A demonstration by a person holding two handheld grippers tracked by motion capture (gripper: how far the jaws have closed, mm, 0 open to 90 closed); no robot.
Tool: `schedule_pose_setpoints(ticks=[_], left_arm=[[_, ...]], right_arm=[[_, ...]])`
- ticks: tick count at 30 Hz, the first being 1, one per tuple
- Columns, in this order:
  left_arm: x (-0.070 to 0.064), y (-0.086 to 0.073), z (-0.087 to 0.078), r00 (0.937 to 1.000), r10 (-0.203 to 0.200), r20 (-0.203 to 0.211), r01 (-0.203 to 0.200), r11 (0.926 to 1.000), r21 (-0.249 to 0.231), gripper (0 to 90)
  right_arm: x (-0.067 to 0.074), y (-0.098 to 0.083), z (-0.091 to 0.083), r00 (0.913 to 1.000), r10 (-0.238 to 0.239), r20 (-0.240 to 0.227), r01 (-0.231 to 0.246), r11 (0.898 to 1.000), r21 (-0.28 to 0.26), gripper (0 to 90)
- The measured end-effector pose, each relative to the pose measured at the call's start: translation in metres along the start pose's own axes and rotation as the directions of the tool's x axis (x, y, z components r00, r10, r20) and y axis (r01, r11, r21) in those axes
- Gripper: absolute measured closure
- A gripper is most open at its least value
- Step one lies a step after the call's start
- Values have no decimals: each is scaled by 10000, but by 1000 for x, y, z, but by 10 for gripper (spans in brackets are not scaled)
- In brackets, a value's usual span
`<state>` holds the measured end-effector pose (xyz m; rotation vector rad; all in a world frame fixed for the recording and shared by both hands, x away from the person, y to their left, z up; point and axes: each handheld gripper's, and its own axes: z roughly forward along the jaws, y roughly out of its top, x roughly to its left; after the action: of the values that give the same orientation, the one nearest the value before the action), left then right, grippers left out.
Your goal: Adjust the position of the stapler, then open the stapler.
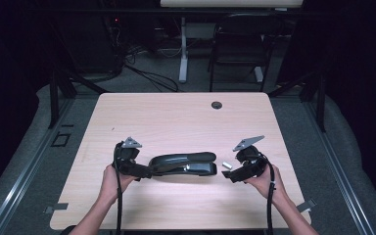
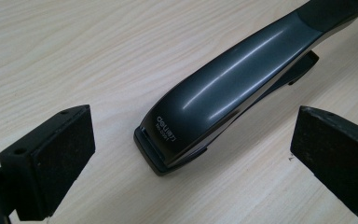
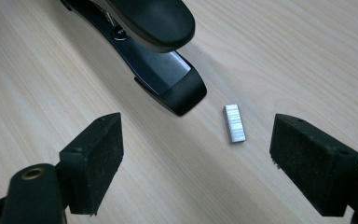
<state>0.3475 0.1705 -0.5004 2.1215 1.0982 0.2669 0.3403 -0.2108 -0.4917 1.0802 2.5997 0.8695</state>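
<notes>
Stapler [image 2: 223, 88] far end cut off in left gripper view, staple strip [image 3: 234, 122] beside it, both grippers' jaws apart, empty.

I can read 1 mark: the brand "deli", in pale letters on the front end of the stapler's [image 2: 223, 88] dark top cover, seen upside down in my left gripper view. A smaller line of characters sits just under it, too small for me to make out.
</notes>
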Motion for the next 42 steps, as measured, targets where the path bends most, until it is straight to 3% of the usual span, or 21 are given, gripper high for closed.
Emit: schedule_pose_setpoints(ticks=[11,13,19,25,26,28,33,42], left_arm=[[-10,1,1,9997,234,47,-233,9997,-42,0],[-13,2,2,9995,302,-26,-302,9994,-138,1],[-28,4,4,9979,640,-105,-643,9973,-341,44],[-45,5,4,9935,1134,-107,-1139,9901,-818,199],[-47,5,4,9931,1173,-54,-1173,9887,-934,261],[-52,5,5,9914,1308,-9,-1302,9861,-1036,288],[-64,5,13,9847,1686,450,-1642,9824,-891,441],[-80,4,27,9746,2112,749,-2056,9757,-755,642]], right_arm=[[9,3,13,9992,-341,193,336,9991,264,312],[10,4,14,9993,-338,131,334,9990,309,463],[15,3,19,9985,-523,130,521,9985,183,685],[15,0,23,9988,-472,146,472,9989,54,812],[15,0,25,9988,-453,163,452,9989,84,825],[15,0,28,9987,-436,278,434,9990,60,864],[17,1,34,9973,-535,499,533,9986,63,900],[23,3,42,9951,-840,513,846,9964,-93,900]])
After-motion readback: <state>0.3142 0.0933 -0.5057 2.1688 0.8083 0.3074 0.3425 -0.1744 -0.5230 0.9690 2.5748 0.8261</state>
